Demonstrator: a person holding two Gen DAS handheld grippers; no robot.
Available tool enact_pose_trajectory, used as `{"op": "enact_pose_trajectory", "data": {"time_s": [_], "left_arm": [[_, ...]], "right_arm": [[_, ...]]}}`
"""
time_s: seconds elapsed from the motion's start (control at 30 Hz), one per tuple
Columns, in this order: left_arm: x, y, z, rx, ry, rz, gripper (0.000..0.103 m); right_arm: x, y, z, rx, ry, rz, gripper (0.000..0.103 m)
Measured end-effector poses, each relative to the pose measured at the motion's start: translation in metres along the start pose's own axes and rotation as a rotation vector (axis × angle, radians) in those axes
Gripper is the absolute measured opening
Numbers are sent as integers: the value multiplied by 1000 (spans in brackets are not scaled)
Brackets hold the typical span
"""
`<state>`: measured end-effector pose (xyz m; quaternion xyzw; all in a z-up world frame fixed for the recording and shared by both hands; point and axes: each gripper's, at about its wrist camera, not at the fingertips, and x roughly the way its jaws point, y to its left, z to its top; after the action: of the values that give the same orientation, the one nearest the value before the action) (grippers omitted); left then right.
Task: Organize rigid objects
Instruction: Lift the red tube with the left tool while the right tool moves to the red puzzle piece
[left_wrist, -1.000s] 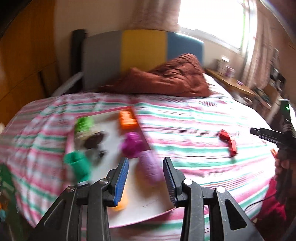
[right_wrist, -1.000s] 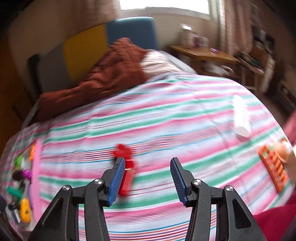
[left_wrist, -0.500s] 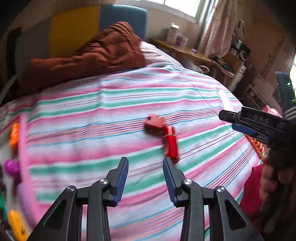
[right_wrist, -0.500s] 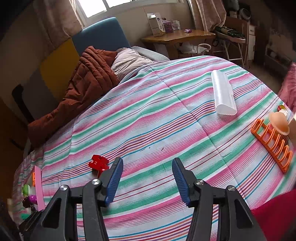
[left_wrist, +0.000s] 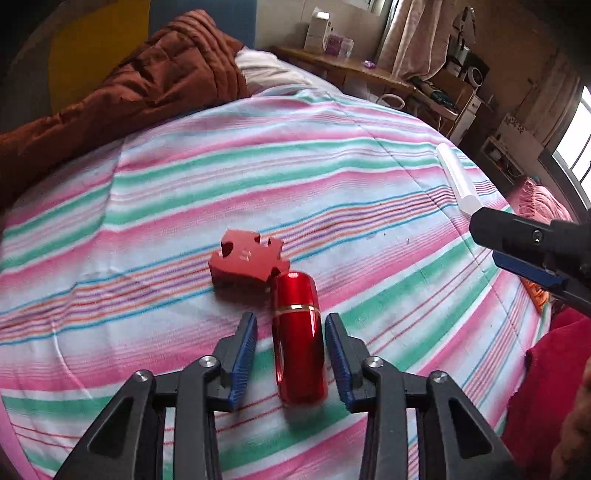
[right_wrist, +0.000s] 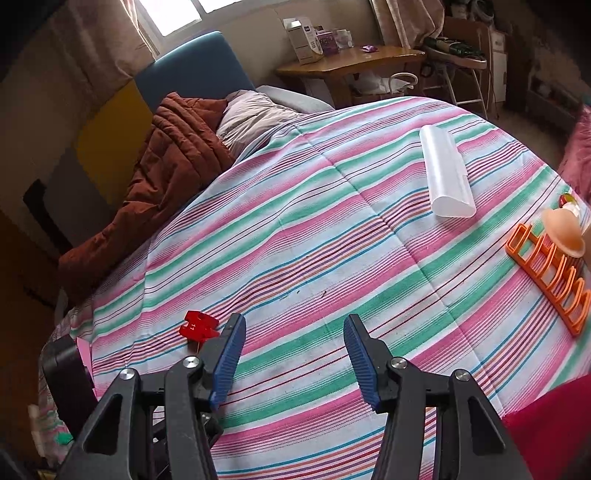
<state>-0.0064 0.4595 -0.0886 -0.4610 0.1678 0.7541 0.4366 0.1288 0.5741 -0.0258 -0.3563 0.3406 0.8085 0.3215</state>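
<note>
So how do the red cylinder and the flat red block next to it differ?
The red cylinder is round, glossy and long, with a thin gold band; the red block is flat, matte and notched like a puzzle piece. The cylinder lies between the left gripper fingers, with a gap on each side; the block lies just beyond them. Both are red and lie on the striped bedspread.

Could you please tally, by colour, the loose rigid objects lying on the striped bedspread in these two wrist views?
Red: 2, the red cylinder and the red notched block.
Orange: 1, the orange rack.
Translucent white: 1, the white case.
Peach: 1, the peach cup-shaped piece beside the rack.
Total: 5.
</note>
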Motion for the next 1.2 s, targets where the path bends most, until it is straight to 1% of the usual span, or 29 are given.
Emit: {"op": "enact_pose_trajectory", "data": {"time_s": [0.1, 0.17, 0.23, 0.3, 0.37, 0.43, 0.57, 0.73, 0.87, 1.2], "left_arm": [[-4, 2, -7, 12, -20, 16, 26], [-11, 6, -14, 13, -31, 46, 26], [-19, 16, -23, -14, -36, 67, 26], [-31, 28, -35, -35, -45, 110, 26], [-41, 37, -42, -60, -53, 129, 26], [-59, 47, -52, -78, -75, 171, 26], [-91, 61, -66, -102, -124, 223, 26], [-127, 77, -80, -138, -167, 265, 26], [-150, 87, -90, -168, -193, 286, 26], [-179, 100, -109, -209, -231, 328, 26]], "right_arm": [[3, -1, -1, -5, 7, -7, 56], [4, 1, -2, -13, 14, -5, 56], [7, 5, -5, -31, 21, -9, 56], [9, 11, -7, -55, 26, -9, 56], [13, 17, -11, -85, 39, -13, 56], [18, 24, -16, -114, 55, -10, 56], [29, 37, -26, -181, 81, -12, 56], [39, 51, -38, -258, 98, -8, 56], [45, 57, -44, -294, 104, -8, 56], [62, 64, -58, -370, 131, -43, 55]]}}
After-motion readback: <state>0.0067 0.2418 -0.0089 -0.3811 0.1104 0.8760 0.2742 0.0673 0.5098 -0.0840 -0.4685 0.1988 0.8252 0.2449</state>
